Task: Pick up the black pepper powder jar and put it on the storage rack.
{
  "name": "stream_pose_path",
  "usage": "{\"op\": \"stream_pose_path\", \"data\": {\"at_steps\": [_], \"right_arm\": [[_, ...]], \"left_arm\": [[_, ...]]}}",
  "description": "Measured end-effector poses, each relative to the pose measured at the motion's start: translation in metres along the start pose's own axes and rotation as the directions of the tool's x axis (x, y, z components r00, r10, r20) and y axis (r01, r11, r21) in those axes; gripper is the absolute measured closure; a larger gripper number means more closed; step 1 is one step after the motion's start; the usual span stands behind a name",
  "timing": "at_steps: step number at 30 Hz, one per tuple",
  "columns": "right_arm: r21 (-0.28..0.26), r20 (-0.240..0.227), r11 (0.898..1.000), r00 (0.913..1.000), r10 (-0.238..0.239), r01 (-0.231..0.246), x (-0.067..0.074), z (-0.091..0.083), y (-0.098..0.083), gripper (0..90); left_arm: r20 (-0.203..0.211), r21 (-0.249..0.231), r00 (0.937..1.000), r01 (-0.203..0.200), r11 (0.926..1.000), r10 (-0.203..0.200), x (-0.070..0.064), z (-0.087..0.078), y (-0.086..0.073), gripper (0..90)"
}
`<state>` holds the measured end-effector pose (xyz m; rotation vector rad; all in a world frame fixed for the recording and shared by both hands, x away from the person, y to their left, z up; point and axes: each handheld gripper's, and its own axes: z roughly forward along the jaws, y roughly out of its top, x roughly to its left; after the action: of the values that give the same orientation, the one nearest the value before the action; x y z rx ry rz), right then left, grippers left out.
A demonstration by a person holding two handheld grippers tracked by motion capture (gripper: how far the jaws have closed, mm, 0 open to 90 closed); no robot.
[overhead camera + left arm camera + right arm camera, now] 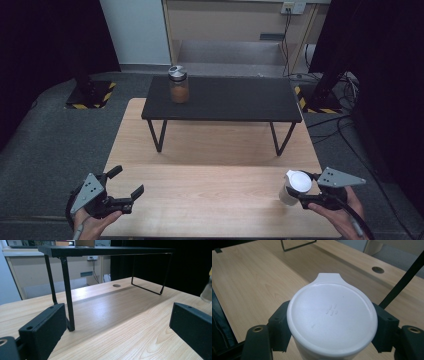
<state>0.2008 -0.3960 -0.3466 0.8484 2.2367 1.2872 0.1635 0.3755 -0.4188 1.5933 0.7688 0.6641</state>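
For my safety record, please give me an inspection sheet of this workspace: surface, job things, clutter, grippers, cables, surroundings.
Surface: light wooden table, with a black shelf standing on it.
Job's things: white-lidded container, held just under its lid; jar with orange contents on the shelf.
Clutter: nothing seen.
Grippers: right gripper shut on the container; left gripper open, holding nothing.
Cables: several on the floor at right.
Surroundings: grey floor, wooden cabinet behind.

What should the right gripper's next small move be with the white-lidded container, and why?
Probably carry it forward toward the black shelf. The right gripper is shut on the white-lidded container, and a similar jar stands on the shelf. The left gripper is open, holding nothing.
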Motion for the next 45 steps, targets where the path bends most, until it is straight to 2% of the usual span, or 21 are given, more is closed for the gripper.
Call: {"op": "stream_pose_path", "data": {"at_steps": [6, 13, 16, 27, 33, 37, 45], "right_arm": [[0.005, -0.047, 0.999, 0.9984, -0.032, 0.032, -0.013, -0.007, 0.033, 31.2], [-0.021, -0.096, 0.998, 0.9934, -0.062, 0.061, -0.023, -0.006, 0.066, 31.3], [-0.020, -0.124, 0.997, 0.9892, -0.079, 0.077, -0.027, -0.003, 0.079, 31.3], [-0.021, -0.223, 0.996, 0.9705, -0.091, 0.088, -0.040, 0.021, 0.114, 31.3], [-0.023, -0.241, 0.996, 0.9669, -0.085, 0.082, -0.048, 0.030, 0.133, 31.3], [-0.027, -0.242, 0.998, 0.9678, -0.069, 0.064, -0.055, 0.032, 0.148, 31.3], [-0.025, -0.223, 0.997, 0.9722, -0.072, 0.068, -0.065, 0.038, 0.188, 31.3]], "left_arm": [[0.002, 0.003, 1.0000, -0.001, 1.0000, 0.001, 0.000, 0.001, 0.000, 0.0], [0.000, 0.007, 1.0000, 0.002, 1.0000, -0.002, 0.000, 0.001, 0.000, 0.0], [-0.001, 0.008, 1.0000, 0.001, 1.0000, -0.001, -0.001, 0.000, 0.000, 0.0], [-0.013, 0.013, 0.9999, 0.003, 0.9999, -0.003, -0.002, -0.002, -0.001, 0.0], [-0.013, 0.018, 0.9999, 0.004, 0.9998, -0.003, -0.001, -0.002, -0.001, 0.0], [-0.012, 0.018, 0.9999, 0.004, 0.9998, -0.004, -0.001, -0.002, -0.001, 0.0], [-0.007, 0.023, 1.0000, 0.003, 0.9997, -0.003, 0.000, -0.001, -0.001, 0.0]]}}
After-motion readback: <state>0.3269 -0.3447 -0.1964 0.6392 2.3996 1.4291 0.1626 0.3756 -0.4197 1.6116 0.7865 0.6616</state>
